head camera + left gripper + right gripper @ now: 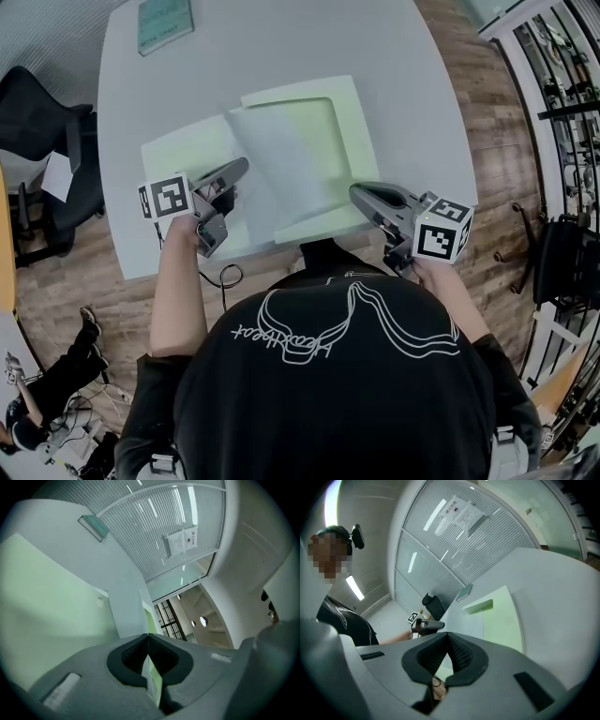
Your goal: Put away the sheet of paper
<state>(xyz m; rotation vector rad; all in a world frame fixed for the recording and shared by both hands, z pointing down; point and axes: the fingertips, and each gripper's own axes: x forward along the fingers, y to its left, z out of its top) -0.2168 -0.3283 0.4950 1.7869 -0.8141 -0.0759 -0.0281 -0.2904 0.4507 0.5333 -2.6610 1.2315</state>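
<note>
A pale green folder [361, 141] lies open on the white table [281, 47]. A white sheet of paper [281, 169] slants across its middle, between the two green halves. My left gripper [242, 167] is at the sheet's left edge and is shut on it. In the left gripper view the thin edge runs between the closed pads [148, 637], with the green folder [51, 606] spread to the left. My right gripper [356, 192] is at the folder's front right corner. Its jaws [447, 634] are shut, with nothing visible between them and the folder [501, 616] just beyond.
A teal book [164, 23] lies at the table's far left corner. A black chair [37, 122] stands left of the table, and a person [37, 394] sits on the floor at lower left. A metal rack [562, 112] stands on the right, and a cable [228, 275] lies under the near table edge.
</note>
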